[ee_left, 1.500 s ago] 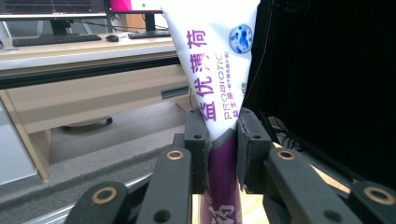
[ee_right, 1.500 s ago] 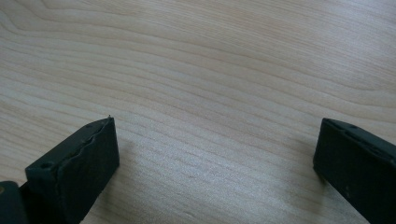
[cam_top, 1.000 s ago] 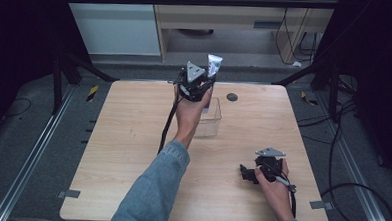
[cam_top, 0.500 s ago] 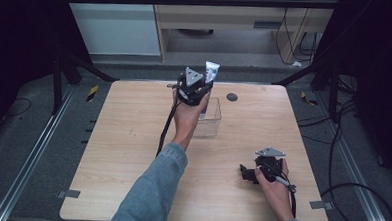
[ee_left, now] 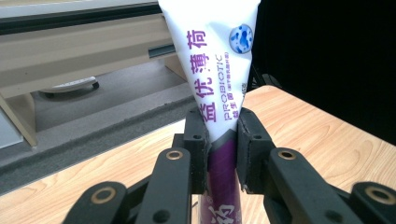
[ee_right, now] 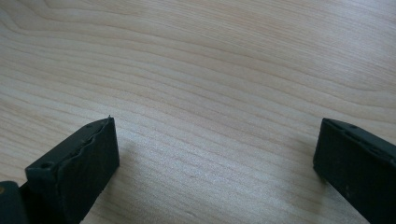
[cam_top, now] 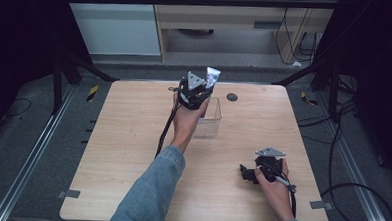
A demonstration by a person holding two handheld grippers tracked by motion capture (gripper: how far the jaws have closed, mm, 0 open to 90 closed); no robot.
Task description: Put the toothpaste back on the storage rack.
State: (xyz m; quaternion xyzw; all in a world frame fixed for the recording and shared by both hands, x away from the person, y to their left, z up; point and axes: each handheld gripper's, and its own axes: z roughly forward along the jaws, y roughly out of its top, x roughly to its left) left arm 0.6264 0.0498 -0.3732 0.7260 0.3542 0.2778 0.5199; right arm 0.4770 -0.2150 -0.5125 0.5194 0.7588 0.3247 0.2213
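Observation:
My left gripper [cam_top: 200, 93] is shut on a white and purple toothpaste tube [cam_top: 212, 76], held upright above a clear plastic box [cam_top: 209, 122] at the far middle of the table. In the left gripper view the tube [ee_left: 219, 60] stands between the two pads, its wide crimped end up, and the left gripper [ee_left: 221, 149] pinches it near the purple part. My right gripper [cam_top: 245, 172] rests low on the near right of the table, jaws wide apart. The right gripper view has the right gripper [ee_right: 215, 154] open over bare wood.
A small dark round disc [cam_top: 231, 97] lies on the wooden table [cam_top: 122, 152] right of the box. Black frame legs stand at both far corners. A cabinet and cables sit beyond the far edge.
The left hand with the tube has shifted a little to the left and nearer over the box. The right hand has stayed where it was.

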